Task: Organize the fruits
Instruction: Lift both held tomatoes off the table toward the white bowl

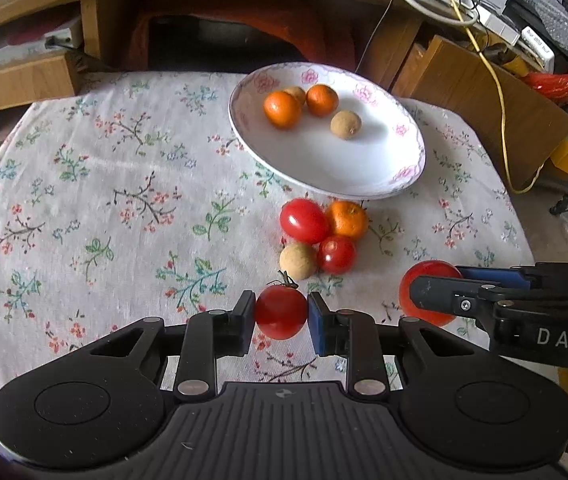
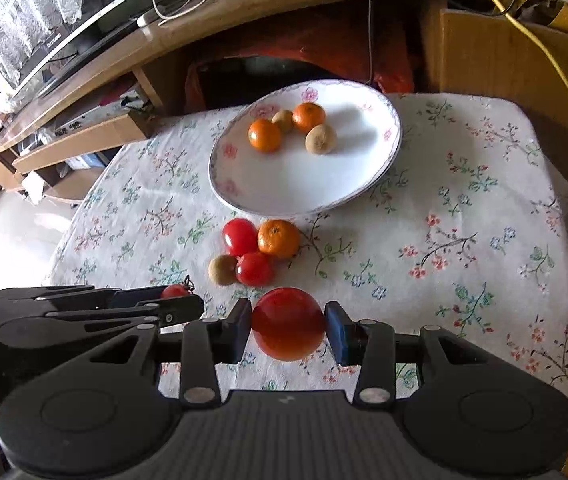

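Black left gripper (image 1: 281, 316) and right gripper (image 2: 288, 329): blue-padded jaws, silver rivets, "DAS" lettering.

White capital letters "DAS" stand on the black body of the right tool (image 1: 432, 300), seen from the left wrist view; the word is cut off at the frame edge. A white box (image 1: 538, 44) on the far shelf carries dark print, too blurred to read.
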Available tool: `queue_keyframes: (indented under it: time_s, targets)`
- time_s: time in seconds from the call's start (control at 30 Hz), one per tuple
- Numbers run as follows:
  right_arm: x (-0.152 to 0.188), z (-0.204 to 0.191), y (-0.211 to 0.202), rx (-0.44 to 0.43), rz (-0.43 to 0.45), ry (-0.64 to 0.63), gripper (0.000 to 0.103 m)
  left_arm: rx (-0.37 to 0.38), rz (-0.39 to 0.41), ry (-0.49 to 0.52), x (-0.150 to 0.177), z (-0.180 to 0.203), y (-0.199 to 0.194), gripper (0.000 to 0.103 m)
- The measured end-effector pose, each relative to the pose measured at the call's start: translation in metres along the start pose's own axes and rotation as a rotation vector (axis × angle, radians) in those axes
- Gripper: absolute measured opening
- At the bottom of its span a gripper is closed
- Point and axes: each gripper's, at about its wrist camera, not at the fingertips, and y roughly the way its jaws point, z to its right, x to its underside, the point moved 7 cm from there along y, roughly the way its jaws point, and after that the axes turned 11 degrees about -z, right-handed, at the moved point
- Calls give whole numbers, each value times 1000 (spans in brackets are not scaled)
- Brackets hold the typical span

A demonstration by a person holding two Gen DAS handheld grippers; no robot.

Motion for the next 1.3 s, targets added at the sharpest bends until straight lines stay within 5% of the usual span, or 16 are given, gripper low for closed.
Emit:
queue_keyframes:
  time_s: [1.3]
  targets:
    - [-31, 10, -12, 40, 94, 24, 41, -46, 71, 27, -35, 8, -10, 35]
